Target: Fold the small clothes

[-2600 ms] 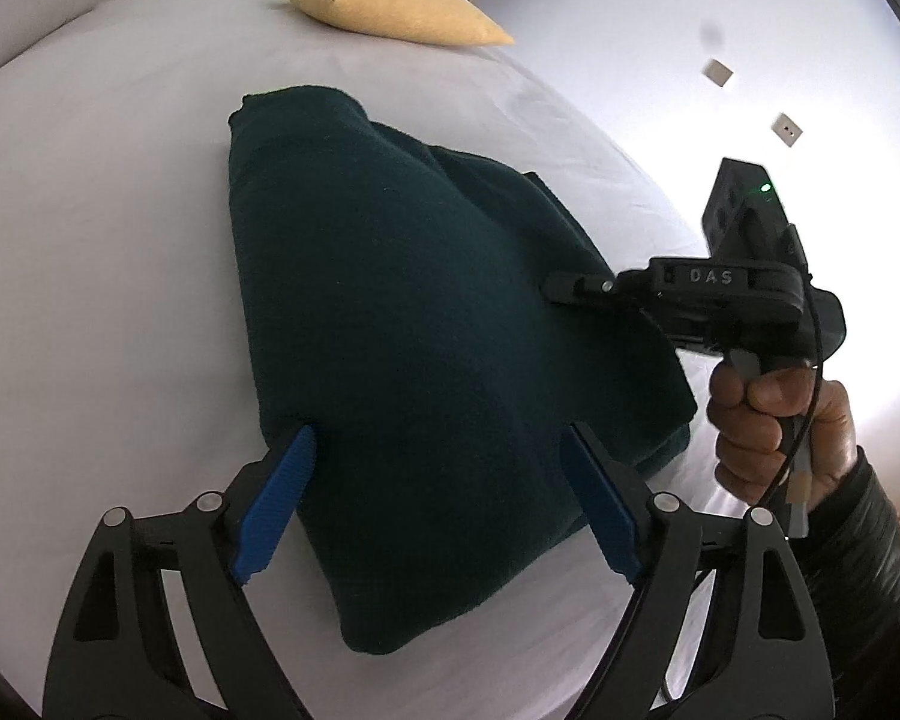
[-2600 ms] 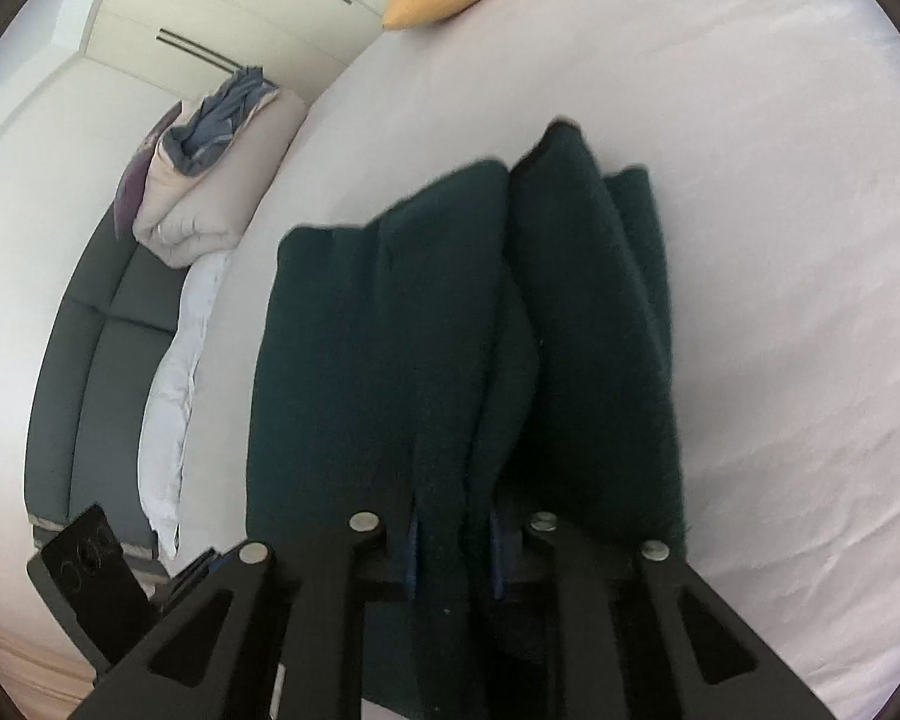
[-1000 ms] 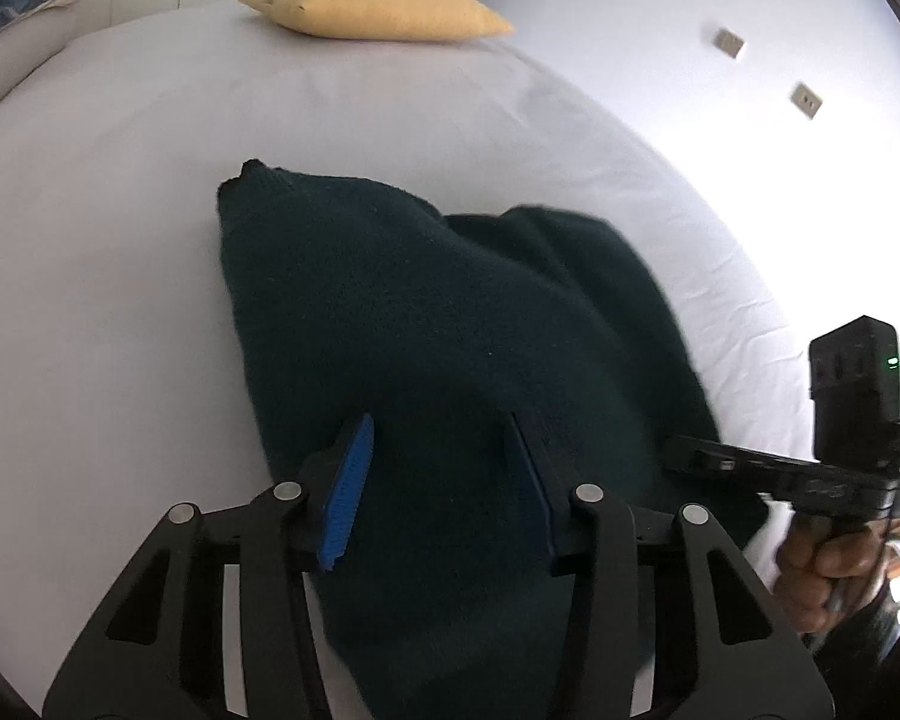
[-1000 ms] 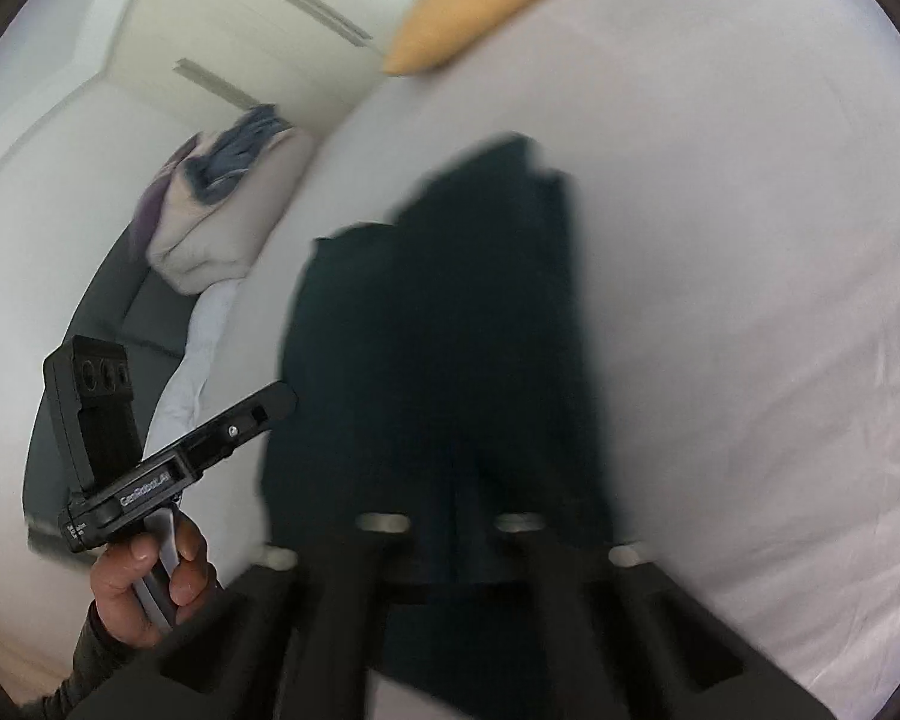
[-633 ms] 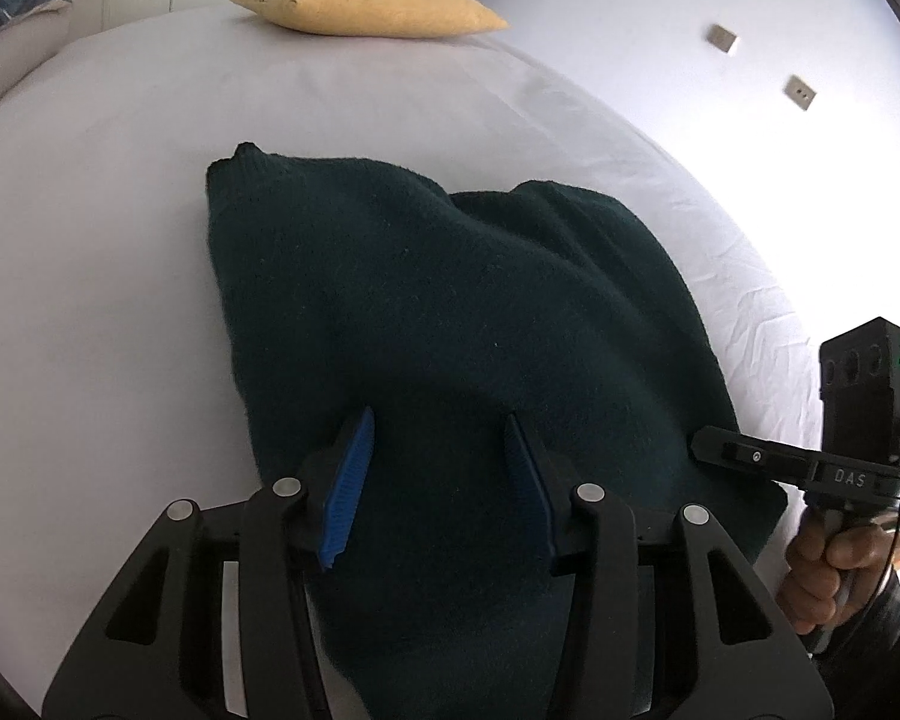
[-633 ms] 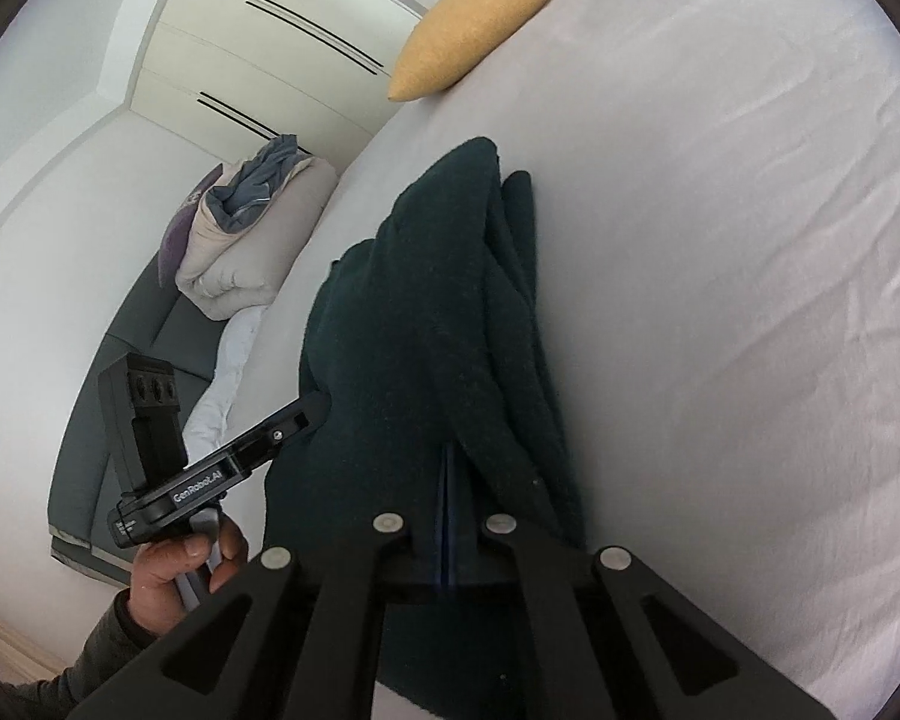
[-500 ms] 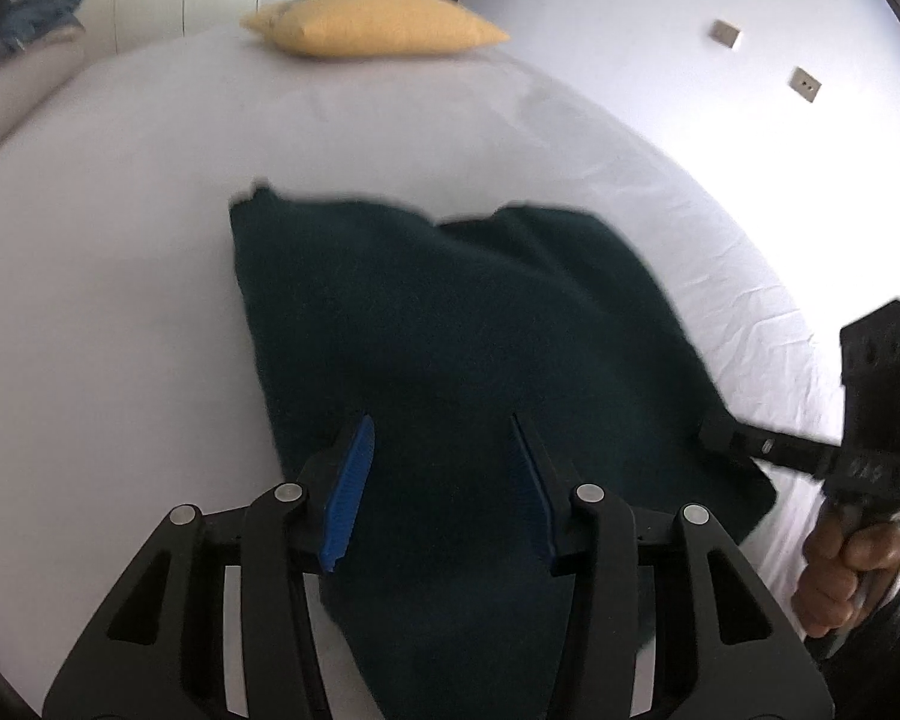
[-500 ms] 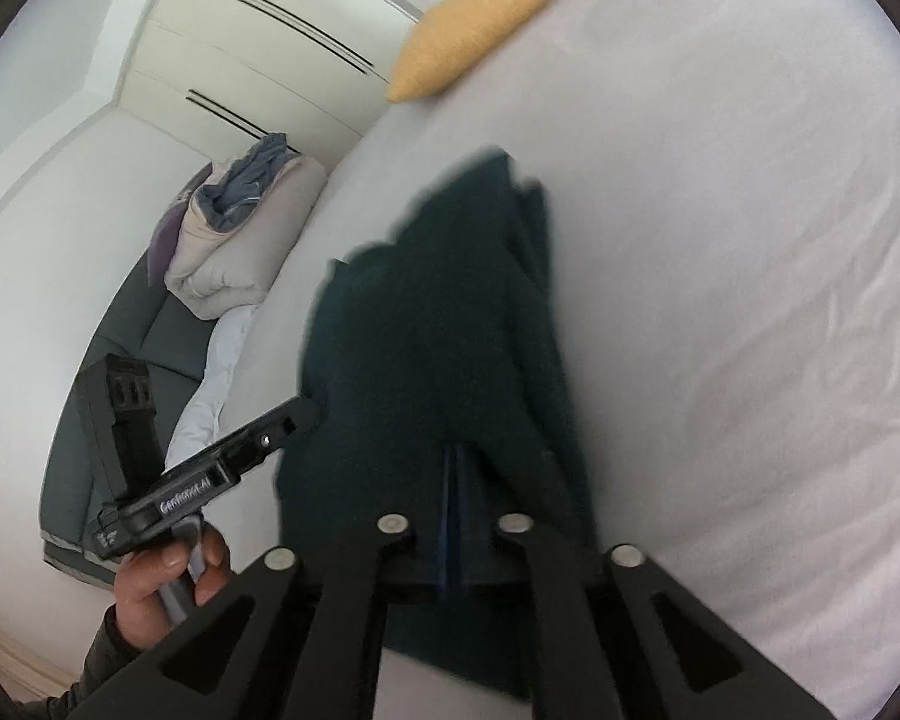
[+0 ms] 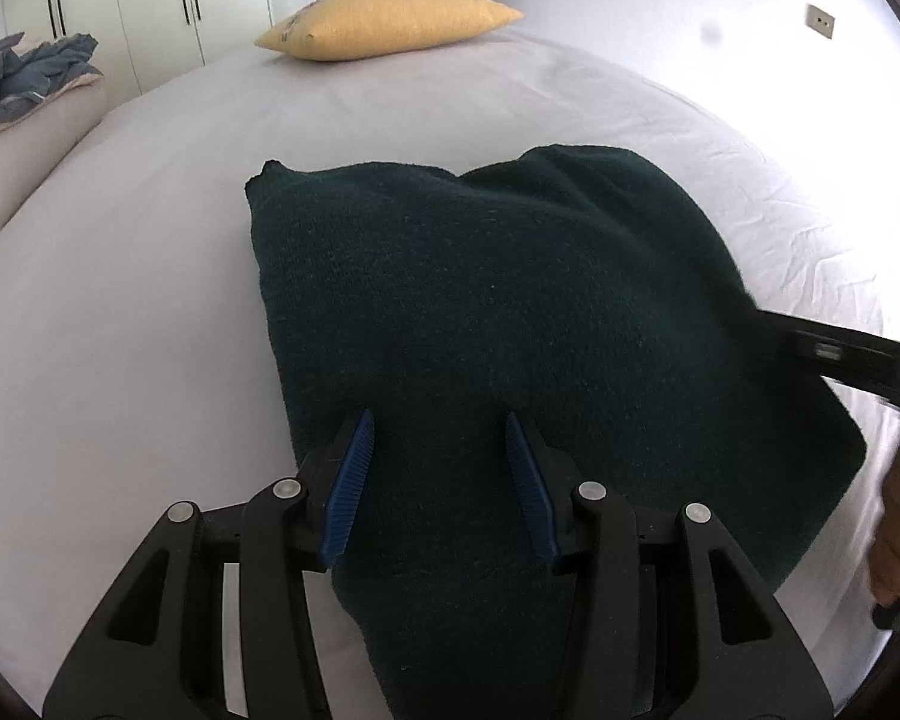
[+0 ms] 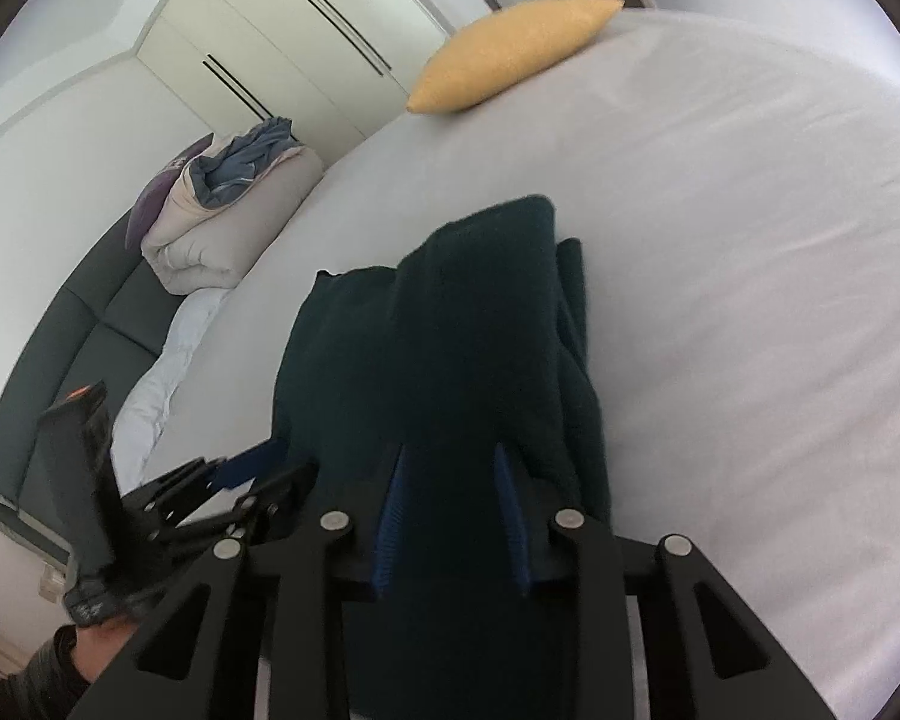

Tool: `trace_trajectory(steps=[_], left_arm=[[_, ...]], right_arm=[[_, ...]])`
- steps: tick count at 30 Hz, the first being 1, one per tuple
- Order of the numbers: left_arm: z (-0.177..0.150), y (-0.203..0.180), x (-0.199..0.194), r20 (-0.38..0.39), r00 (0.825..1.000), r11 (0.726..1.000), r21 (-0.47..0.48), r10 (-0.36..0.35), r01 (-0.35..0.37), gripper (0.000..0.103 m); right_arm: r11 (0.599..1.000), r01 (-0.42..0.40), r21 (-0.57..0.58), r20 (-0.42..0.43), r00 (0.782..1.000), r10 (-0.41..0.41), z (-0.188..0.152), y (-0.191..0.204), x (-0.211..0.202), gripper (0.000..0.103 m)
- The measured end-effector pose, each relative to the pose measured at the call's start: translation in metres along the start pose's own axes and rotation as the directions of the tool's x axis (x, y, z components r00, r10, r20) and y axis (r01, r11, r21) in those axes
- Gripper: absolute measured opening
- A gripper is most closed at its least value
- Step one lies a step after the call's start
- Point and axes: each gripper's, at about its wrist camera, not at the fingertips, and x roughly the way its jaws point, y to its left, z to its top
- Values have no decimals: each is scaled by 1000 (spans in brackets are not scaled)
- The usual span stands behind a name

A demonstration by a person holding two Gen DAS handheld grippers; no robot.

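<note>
A dark green knitted garment [image 9: 510, 312] lies folded on the white bed; it also shows in the right wrist view [image 10: 462, 348]. My left gripper [image 9: 438, 450] is open, its blue pads over the garment's near edge, the cloth lying between the fingers but not pinched. My right gripper [image 10: 450, 498] is open at the garment's right side, cloth between its spread pads. The right gripper's black body [image 9: 858, 360] shows at the right edge of the left wrist view. The left gripper [image 10: 150, 498] shows at the lower left of the right wrist view.
A yellow pillow [image 9: 390, 21] lies at the bed's far end, also in the right wrist view [image 10: 510, 54]. A bundle of bedding [image 10: 228, 204] sits on a grey sofa [image 10: 78, 330] left of the bed. White wardrobes [image 9: 120, 6] stand behind.
My right gripper was shut on the garment's edge and has opened. The garment has settled flatter on the bed. My left gripper has stayed half open over the near edge.
</note>
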Motion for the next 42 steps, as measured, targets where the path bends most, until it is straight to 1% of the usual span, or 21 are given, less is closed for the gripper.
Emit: trace_trajectory(steps=[2,3,5,7,12,13,15,17,19,21,22,23,25,30,34,35,37,38,39,40,42], left_arm=[[-5,1,-5,3,1000,1000,-6,2,-2,45],[-5,0,-4,3,1000,1000,-5,4,-4,45],[-5,-1,-2,4,1000,1000,0,6,-6,45],[-7,-3,-4,8,1000,1000,6,12,-12,45],[-13,-1,-17,40,999,1000,-19,22,-21,46],[-16,-1,-25,52,998,999,-32,31,-29,47],[-27,-2,-37,90,995,998,-54,43,-38,63],[-39,-9,-27,44,998,999,-13,52,-52,70],[-46,-12,-27,44,997,997,21,68,-69,71],[-46,2,-44,76,997,999,-39,10,-7,71],[-46,11,-53,112,994,997,-75,-7,15,71],[-43,23,-62,151,988,993,-118,-1,19,76],[-39,45,-69,191,982,978,-201,-17,56,84],[-25,88,-30,87,978,908,-363,-190,209,85],[-18,90,16,-39,934,848,-435,-355,304,85],[-17,88,22,-46,928,838,-446,-371,313,85],[-11,82,26,-47,933,851,-427,-358,305,82],[-7,78,28,-48,929,853,-416,-367,315,69],[-5,76,30,-59,931,857,-415,-361,306,67],[-4,74,29,-68,934,864,-409,-351,294,65],[-1,71,26,-77,937,874,-394,-340,285,52]], right_arm=[[999,-8,-31,37,999,9,-8,10,-18,52],[999,3,-38,40,999,-1,-16,11,-22,54],[997,41,-60,-9,999,-42,-30,5,-18,51],[992,62,-106,25,998,-60,-44,1,-24,48],[993,83,-87,27,996,-81,-48,3,-39,47],[991,97,-98,32,995,-94,-50,7,-45,47],[990,90,-108,48,995,-85,-52,14,-49,50],[988,102,-115,36,994,-99,-56,11,-47,53],[984,142,-112,7,990,-142,-58,9,-47,53],[995,74,-67,35,997,-72,-53,9,-66,53],[999,38,-34,73,997,-35,-47,6,-78,59],[999,39,-15,96,995,-37,-41,2,-85,68],[998,53,17,103,993,-54,-24,-6,-87,73],[995,19,95,-2,1000,-19,15,-25,-52,73],[987,-20,161,-57,998,29,35,-41,-18,73],[986,-4,165,-86,996,18,35,-41,-6,70],[987,55,149,-162,986,-30,37,-42,18,58],[990,69,124,-167,985,-48,36,-38,21,56],[994,79,77,-166,984,-66,36,-31,22,51],[996,79,43,-178,982,-70,35,-24,25,33],[994,108,17,-189,977,-102,35,-16,29,33]])
